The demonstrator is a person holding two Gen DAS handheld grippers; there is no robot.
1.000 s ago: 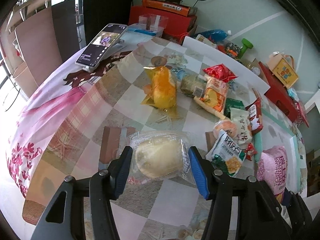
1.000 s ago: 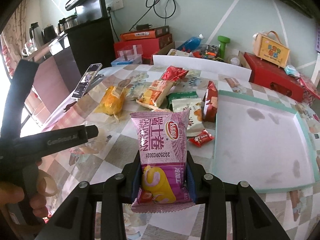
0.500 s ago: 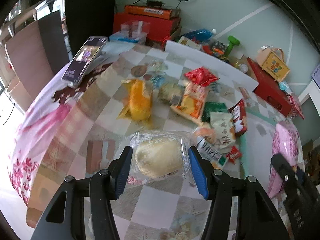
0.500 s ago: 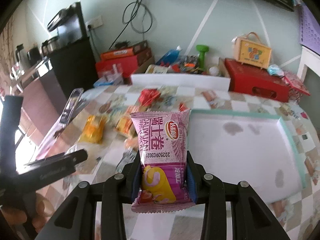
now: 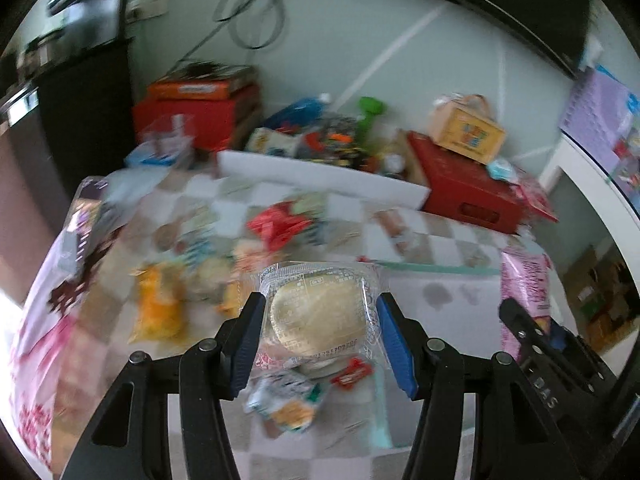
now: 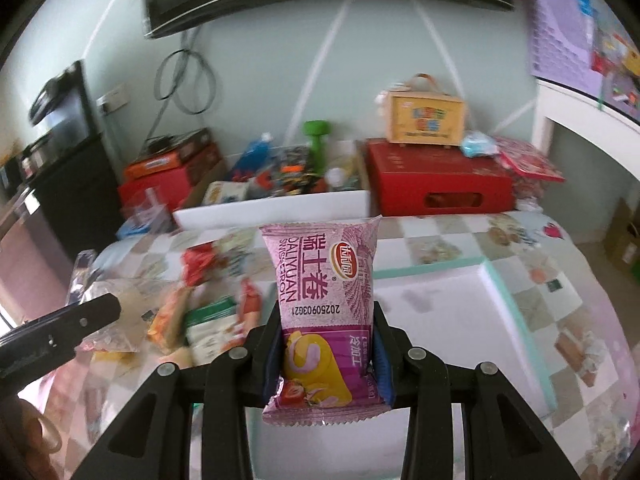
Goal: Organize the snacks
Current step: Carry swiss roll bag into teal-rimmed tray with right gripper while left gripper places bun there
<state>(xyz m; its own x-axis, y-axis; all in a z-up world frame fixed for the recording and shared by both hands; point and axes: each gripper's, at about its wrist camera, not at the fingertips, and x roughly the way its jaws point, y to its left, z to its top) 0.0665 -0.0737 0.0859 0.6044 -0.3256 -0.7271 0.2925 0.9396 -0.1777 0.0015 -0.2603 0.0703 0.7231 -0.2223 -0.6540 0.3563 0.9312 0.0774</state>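
Observation:
My left gripper [image 5: 320,320] is shut on a clear packet with a round pale cake [image 5: 318,312], held above the table. My right gripper [image 6: 326,344] is shut on an upright pink Swiss-roll packet [image 6: 324,300]; the same pink packet [image 5: 524,284] shows at the right of the left wrist view. A white tray with a mint-green rim [image 6: 516,304] lies on the checkered tablecloth to the right. A blurred heap of loose snacks [image 5: 224,272] lies left of the tray [image 5: 440,268]. The left gripper's arm [image 6: 56,332] enters the right wrist view from the left.
A white box [image 6: 272,210] stands at the table's far edge. Behind it are red boxes [image 6: 436,180], a green dumbbell [image 6: 316,140] and a small yellow case [image 6: 426,120]. A phone [image 5: 86,216] lies at the table's left. A small red candy [image 5: 352,376] lies below the cake.
Both grippers have risen and swung right with their packets held. The snack heap has slid left and down in both views, and the white tray now lies ahead.

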